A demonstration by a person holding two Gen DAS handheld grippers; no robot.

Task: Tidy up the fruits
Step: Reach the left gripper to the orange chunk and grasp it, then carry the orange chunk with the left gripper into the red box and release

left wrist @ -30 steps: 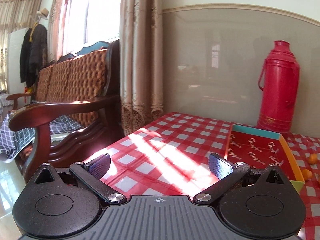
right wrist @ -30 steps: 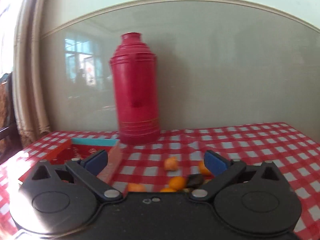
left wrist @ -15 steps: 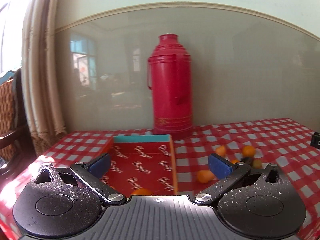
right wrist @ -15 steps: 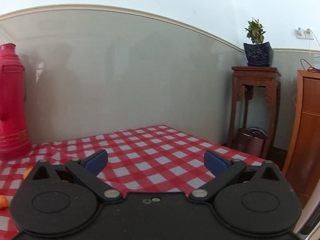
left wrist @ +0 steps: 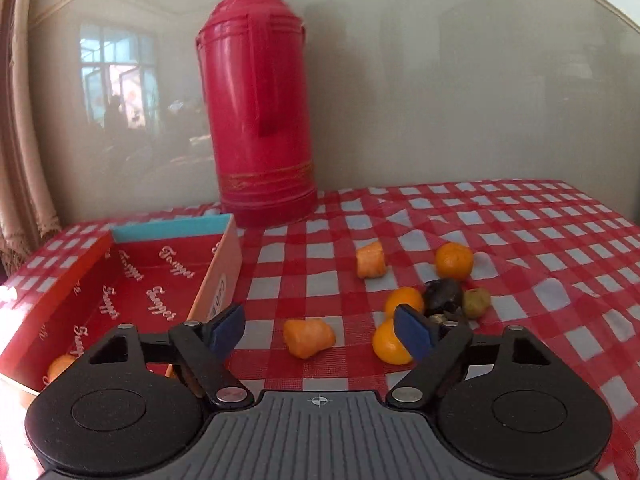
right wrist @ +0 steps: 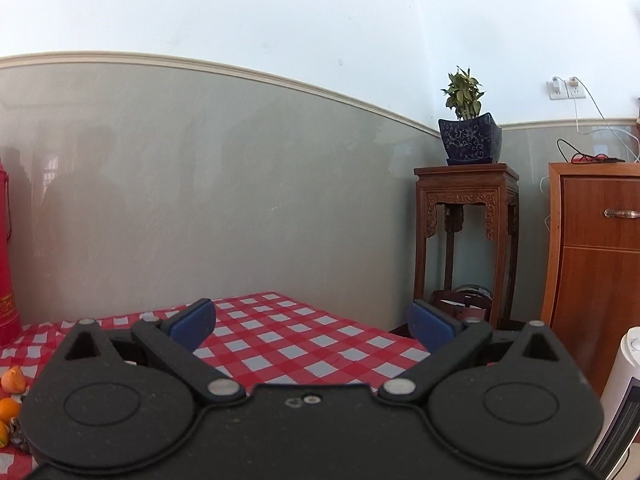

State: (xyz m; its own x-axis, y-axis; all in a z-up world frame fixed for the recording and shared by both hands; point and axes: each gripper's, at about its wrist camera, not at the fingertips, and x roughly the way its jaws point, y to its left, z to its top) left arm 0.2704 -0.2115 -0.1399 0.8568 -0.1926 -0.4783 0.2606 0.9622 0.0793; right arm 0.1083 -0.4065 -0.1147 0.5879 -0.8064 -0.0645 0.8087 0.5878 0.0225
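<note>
Fingers of the left gripper gape empty, having swung onto the orange piece beside the box; right gripper open, aside.

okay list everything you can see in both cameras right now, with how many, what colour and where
thermos: 1, red, at the back of the table by the wall
box: 1, red inside, open, left of the loose fruit
fruit in box: 1 visible, orange, near corner
loose orange fruits: 5, on the cloth
dark fruit: 1, blackish, among them
green fruit: 1, beside the dark one
tablecloth: 1, red-white check
potted plant: 1, blue pot, on wooden stand
left gripper: open
right gripper: open
</note>
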